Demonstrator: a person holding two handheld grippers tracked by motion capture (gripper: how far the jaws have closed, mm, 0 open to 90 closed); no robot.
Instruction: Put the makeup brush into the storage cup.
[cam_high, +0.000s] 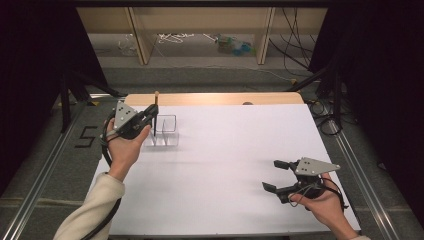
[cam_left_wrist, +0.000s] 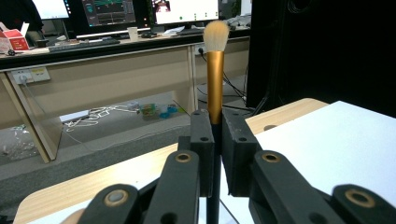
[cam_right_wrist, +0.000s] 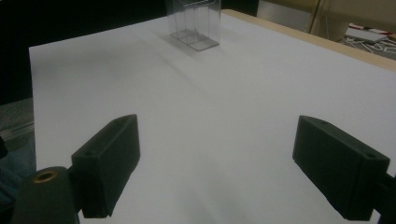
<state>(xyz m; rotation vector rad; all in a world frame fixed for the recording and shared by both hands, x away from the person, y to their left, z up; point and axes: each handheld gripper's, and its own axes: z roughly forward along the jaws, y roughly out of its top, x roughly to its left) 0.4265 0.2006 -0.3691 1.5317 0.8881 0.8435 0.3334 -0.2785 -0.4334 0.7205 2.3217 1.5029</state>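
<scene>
Nearest the person, the right gripper rests low over the white table at its near right side, jaws spread wide with nothing between them; in the right gripper view the two black pads frame bare table, with the clear organizer well off ahead. That hand is probably parked there to stay clear of the work while remaining ready to help.

Farther on, at the far left of the table, the left gripper is clenched on the makeup brush. Its pads pinch the dark lower handle, so the gold ferrule and pale bristles stand upright above the jaws. Holding the brush vertical, bristles up, suits lowering the handle end into a narrow slot.

From the high view the brush's dark shaft hangs directly at the clear organizer, which sits just beside the left hand. Whether the tip is already inside a compartment or hovering above its rim is hard to judge, since the transparent walls blur together; it appears to be at the left-hand section. Beyond the table lie the floor and a wooden desk.
</scene>
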